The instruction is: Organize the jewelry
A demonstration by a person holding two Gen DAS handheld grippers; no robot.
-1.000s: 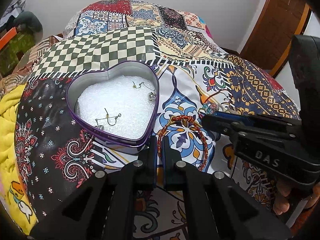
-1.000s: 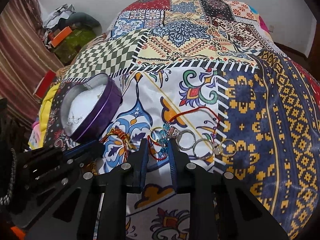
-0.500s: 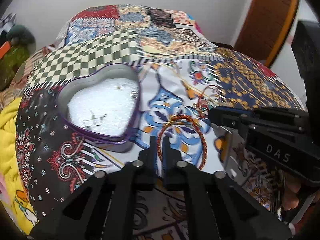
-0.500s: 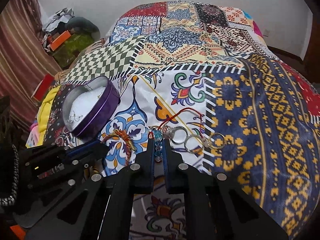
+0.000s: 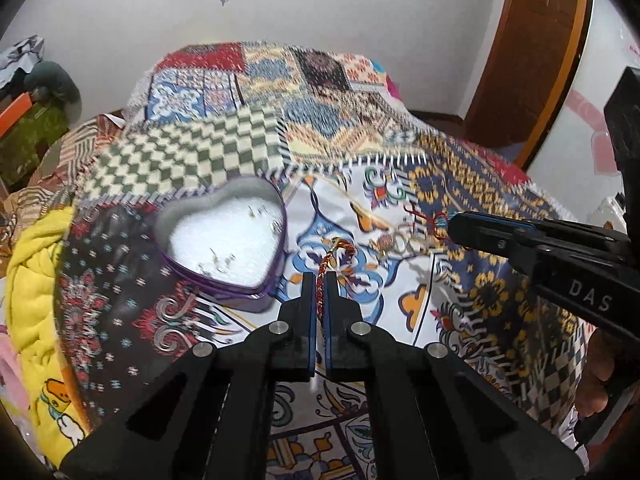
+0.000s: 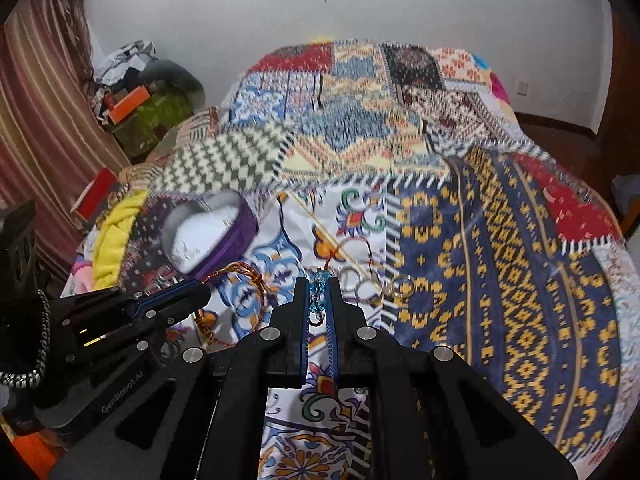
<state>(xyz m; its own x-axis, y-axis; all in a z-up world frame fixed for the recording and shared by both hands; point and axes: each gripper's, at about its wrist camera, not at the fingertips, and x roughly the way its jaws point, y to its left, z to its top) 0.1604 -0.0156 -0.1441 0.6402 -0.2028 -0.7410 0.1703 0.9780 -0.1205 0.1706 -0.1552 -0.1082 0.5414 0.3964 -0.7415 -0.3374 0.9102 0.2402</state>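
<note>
Woven red-and-gold thread bracelet (image 5: 320, 294) is sitting pinched in the left tongs (image 5: 319, 280), which are closed down to a sliver w/ the braid between the pads. It's soft, v. light, floppy: the free loop is drooping toward the bed quilt (image 5: 500, 184), and whether its far end is touching the cloth I can't tell. Grip on the braid itself looks fine, since the weave is giving friction; no crush risk.

Blue glass beads on a red cord (image 6: 319, 292) are sitting clamped in the right tongs (image 6: 319, 284), nearly fully closed, pads pressing on the beads. That's the trickier hold imo: beads are hard, round, slick, so they could roll out between flat pads; the cord beside them would prob. be a surer spot. The cord is trailing thin & limp toward the far side, over the quilt, near the chain of silver rings (image 6: 376, 286) lying just right of the tongs. Whether rings and cord are joined I can't tell. If so, they'd be adding dangling weight & swing.

Purple heart-shaped tin (image 5: 224, 244), open, white foam lining, is resting on the quilt left of both tongs, w/ small hook earrings (image 5: 218, 264) already inside. Likely drop spot. Both pieces weigh next to nothing, so slow carrying and a low release should be keeping them from snagging on the rim.
</note>
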